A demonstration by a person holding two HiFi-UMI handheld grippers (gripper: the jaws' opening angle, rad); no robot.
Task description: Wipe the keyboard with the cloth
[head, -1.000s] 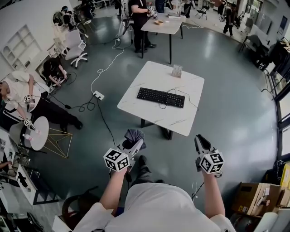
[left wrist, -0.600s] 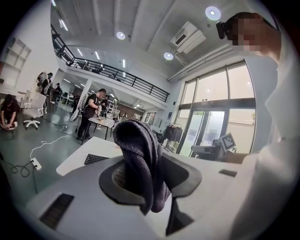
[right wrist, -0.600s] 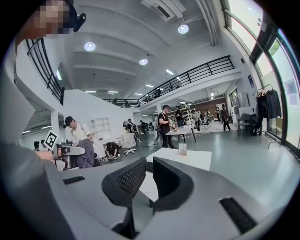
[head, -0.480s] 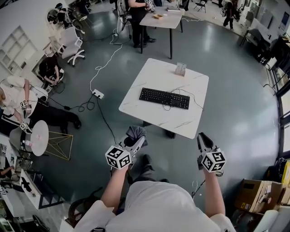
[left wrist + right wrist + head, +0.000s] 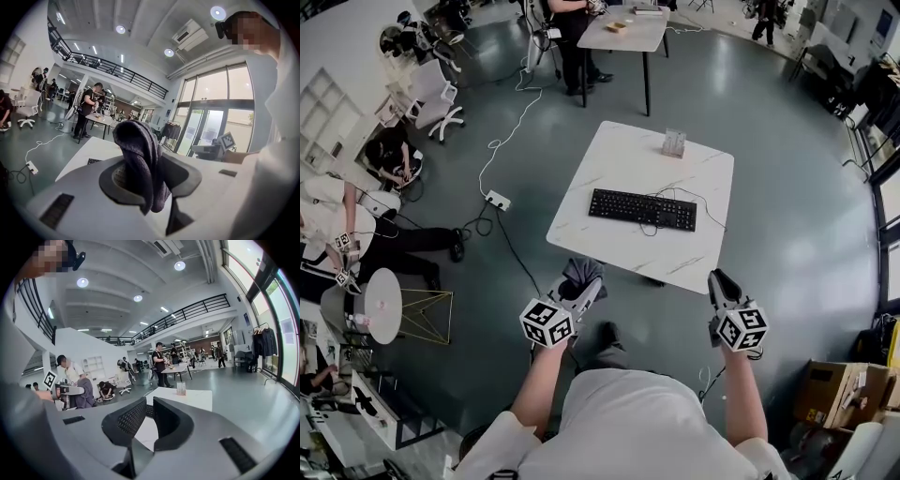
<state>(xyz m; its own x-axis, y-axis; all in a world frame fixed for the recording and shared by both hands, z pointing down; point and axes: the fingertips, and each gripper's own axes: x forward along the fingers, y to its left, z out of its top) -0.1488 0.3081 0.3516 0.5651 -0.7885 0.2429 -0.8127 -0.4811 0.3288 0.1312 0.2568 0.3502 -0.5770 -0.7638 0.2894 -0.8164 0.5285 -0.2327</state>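
Left fingers: the fingers (image 5: 180, 176) of the left gripper (image 5: 586, 286) are clamped on a dark grey woven cloth (image 5: 140, 159), which bunches up above them and hangs below in a loose fold.
Cloth: held in the air at the lower left of the head view, short of the near desk edge and not touching anything on it.
Desk: a white marble-patterned desk (image 5: 609, 169) stands on the grey floor ahead of the person, with a small clear holder (image 5: 674, 142) near its far edge.
Keyboard: a black full-size keyboard (image 5: 642, 209) lies flat across the middle of the desk, its thin dark cable (image 5: 698, 202) looping off its right end, well apart from both grippers.
Right fingers: the fingers (image 5: 124, 423) of the right gripper (image 5: 719, 279) stand nearly together, a narrow slit between them and nothing in it.
Just changed: over the last second the desk has drawn nearer in the head view, and its front edge now sits just beyond both grippers, which ride level and side by side.
Meaning for the task: the walk-up looks nearly done and no wiping has begun; the likely next need is to reach the cloth over the desk edge and lower it onto the keys.
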